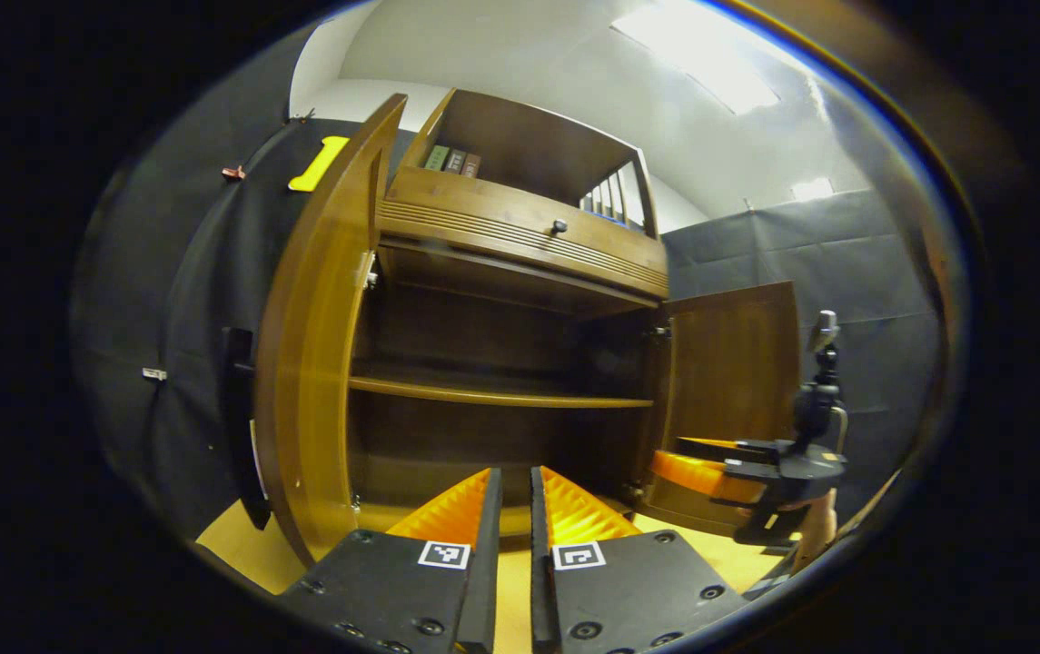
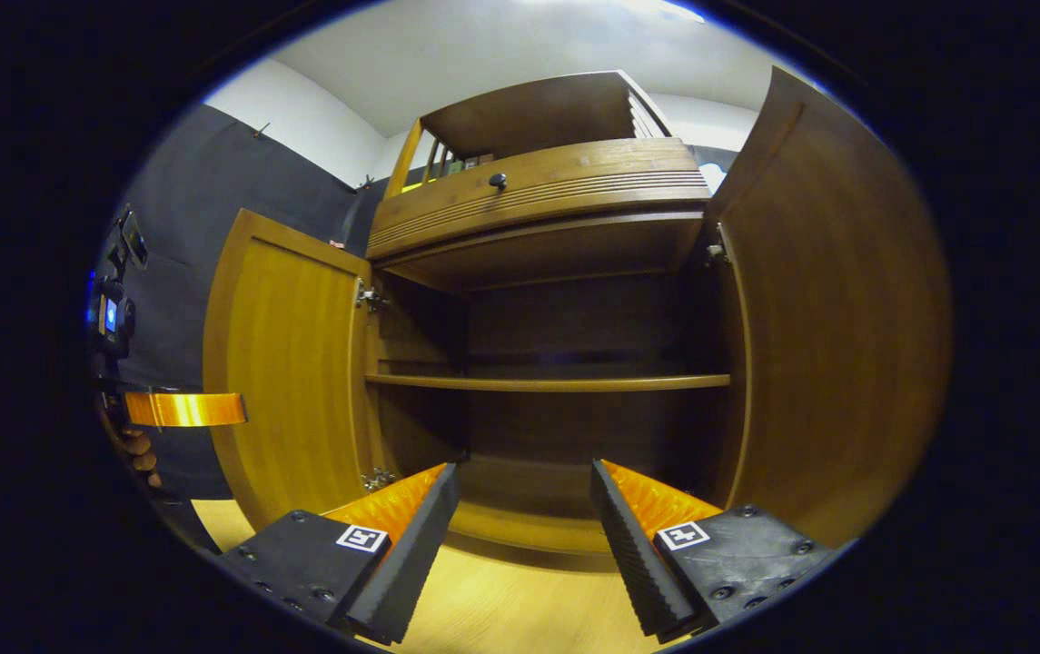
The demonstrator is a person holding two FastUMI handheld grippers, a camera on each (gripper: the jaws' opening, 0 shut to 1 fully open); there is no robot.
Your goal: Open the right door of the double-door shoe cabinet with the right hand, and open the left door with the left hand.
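The wooden shoe cabinet [image 1: 520, 272] has both doors swung open, baring a dark inside with one shelf [image 1: 492, 392]. In the left gripper view the left door [image 1: 311, 363] stands edge-on close by, its black handle [image 1: 238, 427] on the outer face, and the right door [image 1: 728, 363] hangs open farther off. My left gripper [image 1: 515, 509] is shut on nothing, in front of the cabinet's opening. In the right gripper view my right gripper [image 2: 524, 518] is open and empty before the opening, between the left door [image 2: 288, 363] and the right door [image 2: 837, 318].
Above the opening runs a drawer with a dark knob [image 1: 559, 226], and books [image 1: 451, 160] stand on the top shelf. The other gripper [image 1: 737, 463] and a hand are low beside the right door. A light wooden floor [image 2: 501, 609] lies below.
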